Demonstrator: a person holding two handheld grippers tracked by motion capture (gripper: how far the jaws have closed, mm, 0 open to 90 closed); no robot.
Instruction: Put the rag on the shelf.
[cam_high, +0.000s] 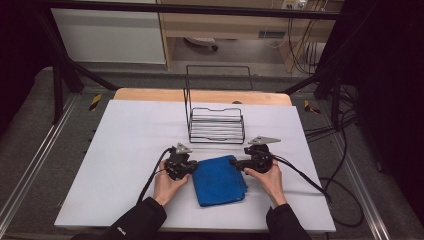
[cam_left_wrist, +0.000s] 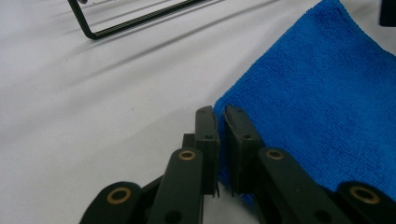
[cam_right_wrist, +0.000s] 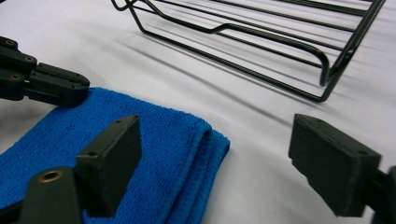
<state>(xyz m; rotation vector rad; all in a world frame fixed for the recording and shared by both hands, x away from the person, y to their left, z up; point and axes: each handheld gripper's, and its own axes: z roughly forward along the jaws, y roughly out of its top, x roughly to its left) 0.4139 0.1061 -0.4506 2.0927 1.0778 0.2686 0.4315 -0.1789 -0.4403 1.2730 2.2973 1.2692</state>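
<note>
Soft, even overhead light, dark surroundings, faint shadows (near claw parts slightly blurred).

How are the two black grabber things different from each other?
The left gripper has its jaws almost together, while the right gripper has its jaws spread wide apart. The left gripper sits at the left corner of the blue cloth, seemingly pinching its edge; the right gripper straddles the folded right corner without pressing it. Both are black, held in a hand, and point at the same cloth near the wire rack.

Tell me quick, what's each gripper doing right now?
Left gripper: jaws closed at the blue cloth's edge; whether they pinch it cannot be told.
Right gripper: jaws open, straddling the cloth's corner.
</note>
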